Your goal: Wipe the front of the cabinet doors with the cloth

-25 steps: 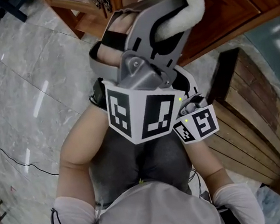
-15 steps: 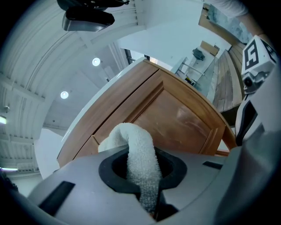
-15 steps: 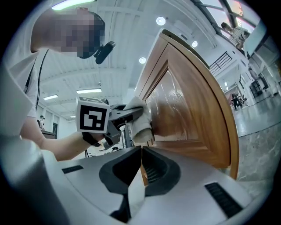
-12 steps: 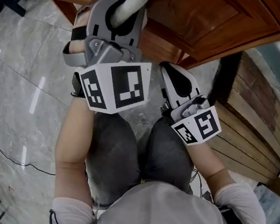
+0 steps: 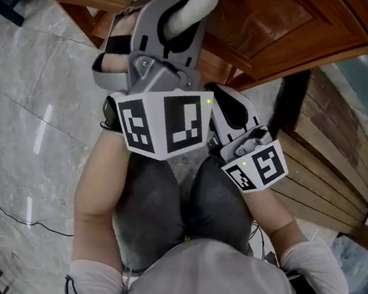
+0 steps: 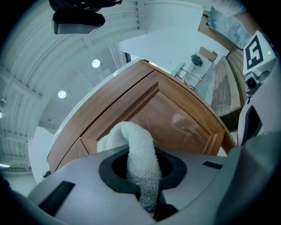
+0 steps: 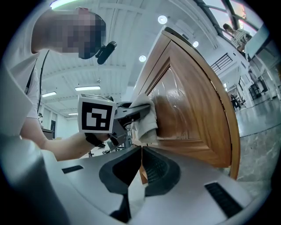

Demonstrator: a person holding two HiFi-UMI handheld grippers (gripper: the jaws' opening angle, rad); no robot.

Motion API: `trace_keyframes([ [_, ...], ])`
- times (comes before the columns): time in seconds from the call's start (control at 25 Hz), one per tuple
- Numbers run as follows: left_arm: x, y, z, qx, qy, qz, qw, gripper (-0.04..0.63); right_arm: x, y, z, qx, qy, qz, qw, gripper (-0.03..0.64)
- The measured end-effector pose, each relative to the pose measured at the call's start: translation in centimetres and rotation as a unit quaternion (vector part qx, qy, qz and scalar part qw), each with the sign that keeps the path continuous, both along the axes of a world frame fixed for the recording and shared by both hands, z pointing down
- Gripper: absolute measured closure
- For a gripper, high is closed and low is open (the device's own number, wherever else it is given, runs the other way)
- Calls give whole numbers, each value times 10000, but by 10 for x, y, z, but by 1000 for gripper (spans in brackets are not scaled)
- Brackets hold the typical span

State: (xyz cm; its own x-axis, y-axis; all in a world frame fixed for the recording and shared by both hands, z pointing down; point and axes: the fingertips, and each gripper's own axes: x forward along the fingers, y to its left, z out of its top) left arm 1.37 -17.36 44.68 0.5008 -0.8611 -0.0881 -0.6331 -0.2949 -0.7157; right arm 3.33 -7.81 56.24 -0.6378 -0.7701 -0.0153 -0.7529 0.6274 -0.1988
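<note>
We are looking down at a shiny grey floor (image 5: 25,96). A thin black wire (image 5: 32,223) is lying on it at the left. Wooden boards (image 5: 335,158) are lying at the right, beside the cabinet (image 5: 274,12).

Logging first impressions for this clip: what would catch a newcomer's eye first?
The fluffy white cloth, clamped in the left gripper and pressed against the wooden cabinet door at the head view's top. Just below, the right gripper is shut on nothing, close to the door.
</note>
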Motion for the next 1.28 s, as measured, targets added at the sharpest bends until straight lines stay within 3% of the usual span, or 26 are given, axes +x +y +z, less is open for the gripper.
trace_keyframes([
  [1.28,107,60,-16,244,-123,1143,9931,523,37,24,-6,193,172,26,9997,578],
])
